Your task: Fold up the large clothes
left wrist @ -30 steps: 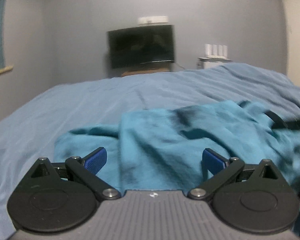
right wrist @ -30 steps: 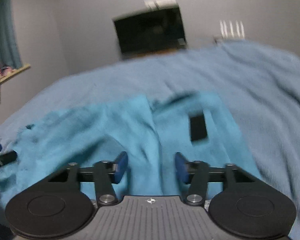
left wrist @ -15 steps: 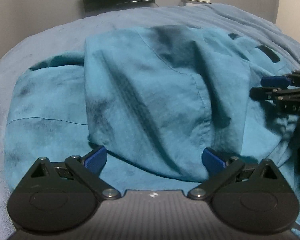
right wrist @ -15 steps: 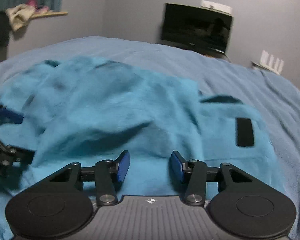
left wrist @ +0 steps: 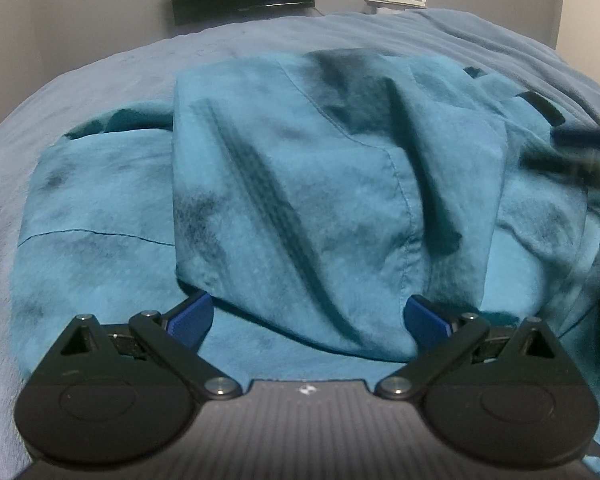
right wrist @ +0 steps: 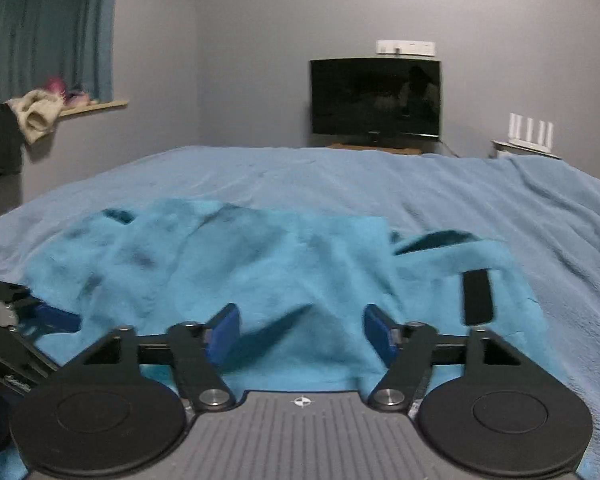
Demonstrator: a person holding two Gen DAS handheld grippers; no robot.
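In the left wrist view the left gripper hovers low over a teal garment that lies rumpled on the bed; its jaws are spread wide with nothing between the blue pads, and a folded-over flap of the cloth ends just ahead of them. At the right edge a blurred dark shape is probably the right gripper, though that is a guess. To do the step well, the left jaws should close on the flap's near hem only, one layer if possible, since the layer beneath lies touching it and would drag along. In the right wrist view the right gripper also stands spread and empty above the garment, with a black patch on the cloth to its right and the left gripper at the left edge. The cloth is soft and creased, so both should likely pinch matching edges, lift together and keep the span taut before laying it flat
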